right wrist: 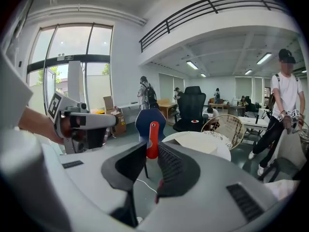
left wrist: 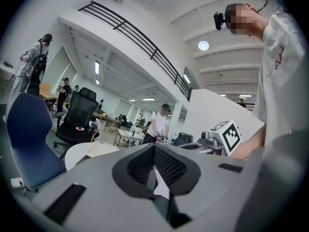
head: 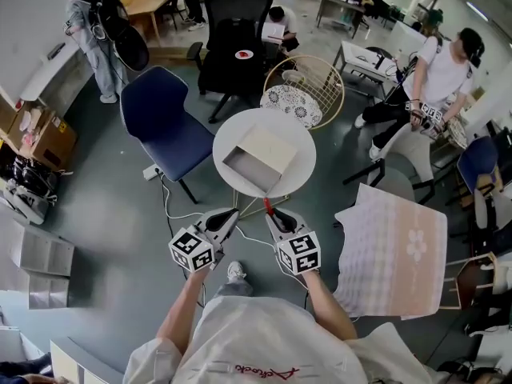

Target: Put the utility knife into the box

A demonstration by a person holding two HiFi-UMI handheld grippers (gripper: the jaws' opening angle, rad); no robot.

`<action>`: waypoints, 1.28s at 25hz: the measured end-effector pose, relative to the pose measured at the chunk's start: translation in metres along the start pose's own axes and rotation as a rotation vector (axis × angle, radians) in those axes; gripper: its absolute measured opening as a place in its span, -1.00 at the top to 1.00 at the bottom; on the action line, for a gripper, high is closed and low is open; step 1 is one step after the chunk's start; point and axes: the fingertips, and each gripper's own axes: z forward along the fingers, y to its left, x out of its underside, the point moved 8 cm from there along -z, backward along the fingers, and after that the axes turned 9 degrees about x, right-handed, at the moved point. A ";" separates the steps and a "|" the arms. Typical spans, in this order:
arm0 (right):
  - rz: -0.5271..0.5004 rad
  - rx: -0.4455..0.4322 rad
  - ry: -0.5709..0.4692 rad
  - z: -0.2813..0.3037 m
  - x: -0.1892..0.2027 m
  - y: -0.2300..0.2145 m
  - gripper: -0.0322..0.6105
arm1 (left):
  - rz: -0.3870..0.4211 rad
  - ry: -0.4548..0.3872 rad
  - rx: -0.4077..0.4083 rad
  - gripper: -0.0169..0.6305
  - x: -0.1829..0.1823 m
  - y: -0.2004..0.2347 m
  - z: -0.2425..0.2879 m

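Right tongs [right wrist: 151,152] clamping utility knife [right wrist: 153,129], left tongs [left wrist: 155,153] closed

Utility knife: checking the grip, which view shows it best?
Right gripper view: the red utility knife stands clamped in the right claw. Head view shows only its red tip; left gripper view shows none of it.

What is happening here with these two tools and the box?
A person holds a gripper in each hand in front of a round white table. The right gripper is clamped on a red utility knife, held in the air short of the open box on the table. The left gripper is shut and empty.
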 end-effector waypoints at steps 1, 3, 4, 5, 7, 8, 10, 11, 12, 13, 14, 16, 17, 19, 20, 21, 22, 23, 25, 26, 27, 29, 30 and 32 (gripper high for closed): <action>-0.003 0.005 -0.003 0.010 -0.007 -0.002 0.64 | 0.005 -0.002 0.003 0.91 -0.006 0.011 0.002; -0.003 0.014 -0.012 0.030 -0.019 -0.006 0.64 | 0.011 -0.004 0.011 0.91 -0.015 0.033 0.005; -0.003 0.019 -0.015 0.039 -0.023 -0.007 0.64 | 0.012 -0.005 0.015 0.91 -0.017 0.042 0.006; -0.004 0.024 -0.018 0.045 -0.027 -0.007 0.64 | 0.013 -0.005 0.018 0.91 -0.019 0.049 0.006; -0.009 0.033 -0.019 0.056 -0.032 -0.007 0.64 | 0.016 -0.003 0.025 0.91 -0.023 0.062 0.006; -0.010 0.036 -0.016 0.059 -0.033 -0.006 0.64 | 0.015 -0.001 0.026 0.91 -0.025 0.067 0.005; -0.004 0.040 -0.001 0.064 -0.032 -0.004 0.64 | 0.004 0.004 0.028 0.91 -0.025 0.074 0.004; 0.000 0.039 0.009 0.067 -0.031 -0.003 0.64 | -0.005 0.008 0.028 0.91 -0.023 0.077 0.003; 0.002 0.038 0.019 0.069 -0.030 -0.002 0.64 | -0.013 0.011 0.029 0.91 -0.023 0.080 0.003; 0.002 0.036 0.028 0.072 -0.029 -0.001 0.64 | -0.019 0.014 0.031 0.91 -0.022 0.084 0.003; 0.002 0.035 0.034 0.075 -0.028 -0.001 0.64 | -0.025 0.016 0.032 0.91 -0.021 0.087 0.003; 0.003 0.035 0.040 0.079 -0.026 -0.003 0.64 | -0.032 0.018 0.035 0.91 -0.019 0.092 0.005; 0.004 0.037 0.042 0.080 -0.026 -0.004 0.64 | -0.033 0.019 0.036 0.91 -0.018 0.093 0.006; 0.008 0.039 0.047 0.082 -0.023 -0.008 0.64 | -0.034 0.024 0.038 0.91 -0.015 0.094 0.009; 0.011 0.040 0.049 0.083 -0.022 -0.010 0.64 | -0.035 0.027 0.038 0.91 -0.013 0.095 0.009; 0.013 0.041 0.050 0.084 -0.020 -0.011 0.64 | -0.039 0.030 0.037 0.91 -0.012 0.096 0.010; 0.017 0.041 0.051 0.086 -0.019 -0.012 0.64 | -0.043 0.033 0.035 0.91 -0.010 0.097 0.010; 0.021 0.040 0.053 0.088 -0.017 -0.013 0.64 | -0.048 0.037 0.031 0.91 -0.008 0.099 0.011; 0.029 0.035 0.058 0.093 -0.016 -0.019 0.64 | -0.056 0.044 0.022 0.91 -0.005 0.102 0.014; 0.034 0.032 0.061 0.096 -0.016 -0.022 0.64 | -0.059 0.048 0.018 0.91 -0.005 0.105 0.017; 0.037 0.028 0.064 0.098 -0.015 -0.026 0.64 | -0.062 0.052 0.017 0.91 -0.005 0.107 0.020; 0.039 0.023 0.068 0.104 -0.015 -0.033 0.64 | -0.063 0.060 0.017 0.91 -0.005 0.112 0.028; 0.038 0.020 0.069 0.107 -0.014 -0.036 0.64 | -0.061 0.063 0.016 0.91 -0.006 0.115 0.031; 0.038 0.012 0.071 0.114 -0.014 -0.043 0.64 | -0.055 0.065 0.009 0.91 -0.007 0.122 0.039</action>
